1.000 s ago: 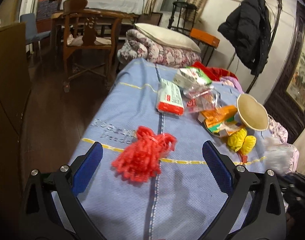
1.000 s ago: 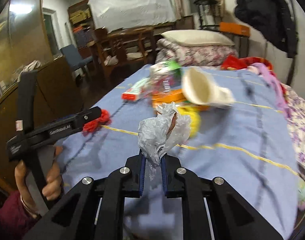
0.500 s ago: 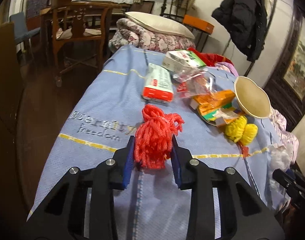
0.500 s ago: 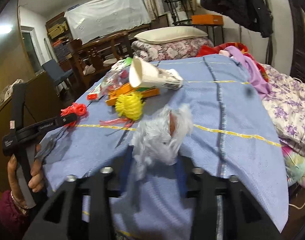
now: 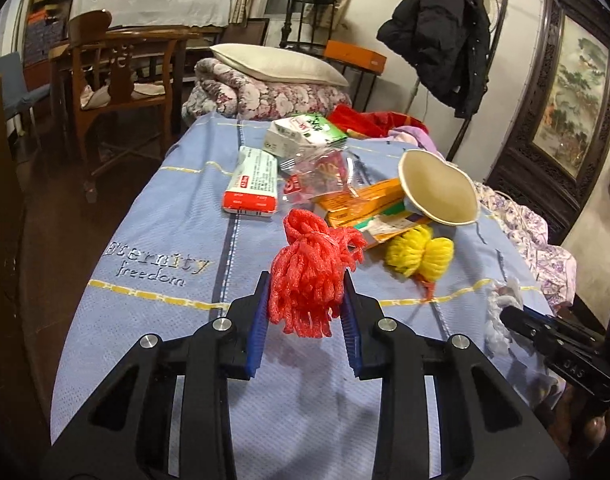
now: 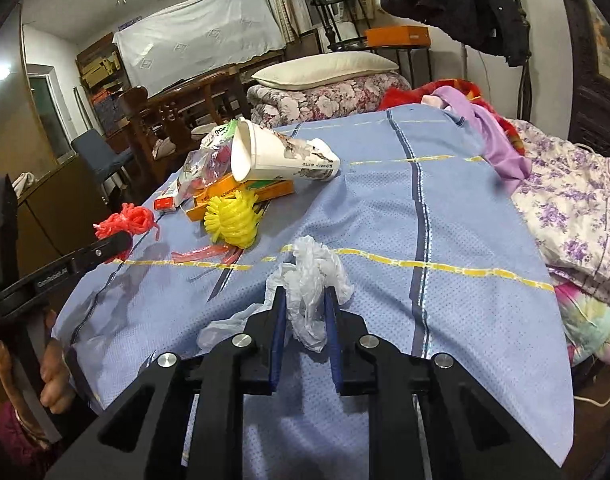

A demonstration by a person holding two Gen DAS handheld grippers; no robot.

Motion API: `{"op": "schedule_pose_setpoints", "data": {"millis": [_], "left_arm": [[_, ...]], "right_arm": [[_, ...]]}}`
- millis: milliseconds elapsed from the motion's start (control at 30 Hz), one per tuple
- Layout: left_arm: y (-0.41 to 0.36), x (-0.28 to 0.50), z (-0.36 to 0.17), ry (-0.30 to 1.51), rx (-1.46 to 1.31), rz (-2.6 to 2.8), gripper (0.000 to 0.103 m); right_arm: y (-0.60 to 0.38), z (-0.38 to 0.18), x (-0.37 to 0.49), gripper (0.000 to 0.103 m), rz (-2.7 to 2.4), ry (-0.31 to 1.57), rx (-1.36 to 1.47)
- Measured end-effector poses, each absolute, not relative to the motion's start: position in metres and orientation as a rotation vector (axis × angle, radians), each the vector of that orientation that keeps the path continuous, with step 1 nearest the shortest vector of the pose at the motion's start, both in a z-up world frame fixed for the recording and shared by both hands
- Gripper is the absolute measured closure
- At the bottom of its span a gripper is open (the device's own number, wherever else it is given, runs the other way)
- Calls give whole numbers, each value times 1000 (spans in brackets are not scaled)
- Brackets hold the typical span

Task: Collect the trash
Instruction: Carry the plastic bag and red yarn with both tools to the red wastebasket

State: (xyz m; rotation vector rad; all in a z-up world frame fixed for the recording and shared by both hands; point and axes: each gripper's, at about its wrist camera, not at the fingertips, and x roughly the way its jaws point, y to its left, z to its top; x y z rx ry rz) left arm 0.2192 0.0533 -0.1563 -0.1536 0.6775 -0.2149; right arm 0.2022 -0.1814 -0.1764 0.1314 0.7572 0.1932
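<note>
A red foam net (image 5: 309, 264) is squeezed between the blue pads of my left gripper (image 5: 306, 292), which is shut on it above the blue bedspread (image 5: 165, 240). My right gripper (image 6: 305, 300) has its jaws closing tight on a crumpled white plastic bag (image 6: 309, 276), with the pads pressing on it low over the bedspread. Further back lie a yellow foam net (image 6: 233, 220), a tipped paper cup (image 6: 273, 156), orange boxes (image 5: 361, 204), a red and white box (image 5: 253, 184), a clear bag (image 5: 325, 172) and a green and white packet (image 5: 305, 132).
A thin red strip (image 6: 201, 256) lies by the yellow line. A pillow (image 5: 273, 64) on a floral quilt sits at the bed's far end, a wooden chair (image 5: 121, 76) to its left. A black coat (image 5: 441, 28) hangs at right, above loose floral bedding (image 6: 577, 208).
My left gripper went from wide open around the red net to shut on it. The right gripper loosened on the white bag, swung over the bed, sank and closed on the bag again.
</note>
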Motion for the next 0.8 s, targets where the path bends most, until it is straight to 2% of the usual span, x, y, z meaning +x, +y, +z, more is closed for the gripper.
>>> {"op": "schedule_pose_setpoints", "data": {"millis": [200, 533, 800], "left_arm": [[47, 191, -136, 635, -176, -238, 70], [14, 136, -81, 546, -162, -341, 70], [-39, 99, -46, 491, -93, -440, 70]], "right_arm": [[-188, -144, 192, 88, 213, 709, 162], [-211, -54, 144, 88, 192, 554, 149], [-253, -23, 81, 88, 117, 458, 129]]}}
